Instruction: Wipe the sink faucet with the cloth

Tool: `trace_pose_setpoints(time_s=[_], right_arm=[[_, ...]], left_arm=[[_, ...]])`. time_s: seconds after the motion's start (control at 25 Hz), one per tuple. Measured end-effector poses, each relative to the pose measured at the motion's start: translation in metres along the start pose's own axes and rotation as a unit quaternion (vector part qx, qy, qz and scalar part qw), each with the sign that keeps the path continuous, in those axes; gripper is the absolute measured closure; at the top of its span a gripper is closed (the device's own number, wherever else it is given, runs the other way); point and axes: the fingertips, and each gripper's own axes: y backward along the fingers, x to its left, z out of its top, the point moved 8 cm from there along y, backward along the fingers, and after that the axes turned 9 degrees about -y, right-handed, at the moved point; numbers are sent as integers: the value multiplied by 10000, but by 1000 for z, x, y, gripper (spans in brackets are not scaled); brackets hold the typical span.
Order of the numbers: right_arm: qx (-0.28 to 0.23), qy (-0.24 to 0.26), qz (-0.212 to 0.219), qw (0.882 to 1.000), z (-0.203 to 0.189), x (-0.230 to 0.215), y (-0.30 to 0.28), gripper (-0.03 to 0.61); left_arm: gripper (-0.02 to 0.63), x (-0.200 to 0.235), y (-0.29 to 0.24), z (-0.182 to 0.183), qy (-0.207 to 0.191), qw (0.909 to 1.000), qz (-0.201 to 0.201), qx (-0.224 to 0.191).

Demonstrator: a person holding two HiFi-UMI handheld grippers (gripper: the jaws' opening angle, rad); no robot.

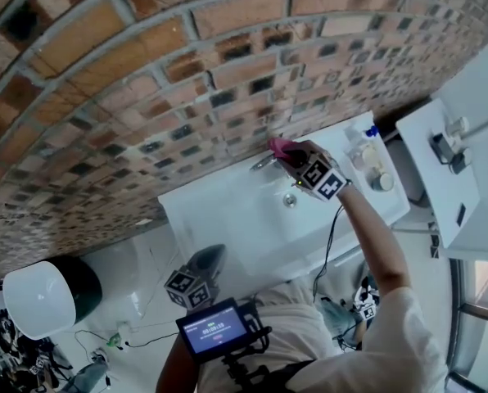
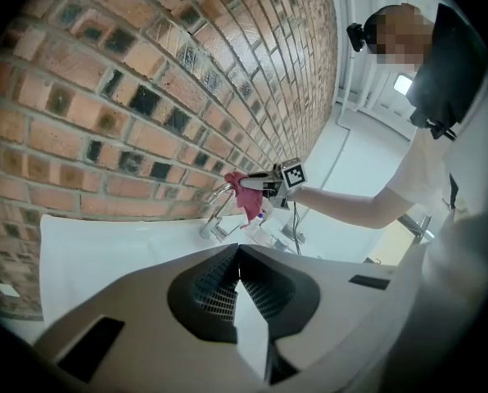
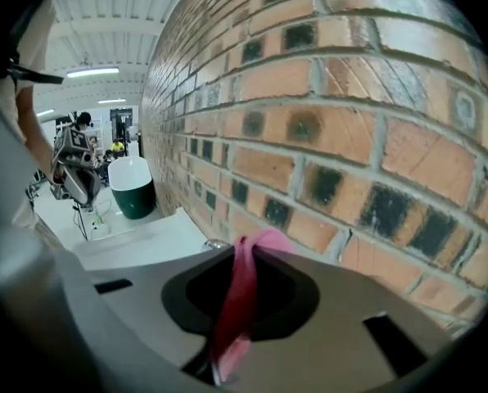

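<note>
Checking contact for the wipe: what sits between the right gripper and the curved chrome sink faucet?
Only the pink cloth, pinched in the right gripper and hanging at the top of the curved chrome faucet. The left gripper view shows this best.

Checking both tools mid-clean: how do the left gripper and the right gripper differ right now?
The right gripper is shut on the pink cloth; the left gripper is shut on nothing. The right gripper reaches out to the faucet at the brick wall; the left gripper sits back, near the person's body. Both carry a marker cube.
</note>
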Motion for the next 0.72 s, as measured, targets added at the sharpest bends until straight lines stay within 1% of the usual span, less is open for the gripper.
trace_pose_setpoints(time_s=[0.08,0.2,0.44,0.52,0.72], right_arm=[[140,-114,-98,9998,6,8,-9,537],[334,-520,-85,9981,17,18,-19,538],[638,-805,-406,9939,25,30,-33,537],[685,-895,-444,9926,24,31,-33,537],[712,-930,-454,9921,26,31,-35,537]], left_arm=[[626,0,4,2,-22,10000,5,7],[626,2,9,3,-47,10000,6,-9],[627,4,14,5,-62,10000,-5,-48],[626,5,15,4,-71,10000,-8,-52],[626,7,16,6,-93,9999,41,-74]])
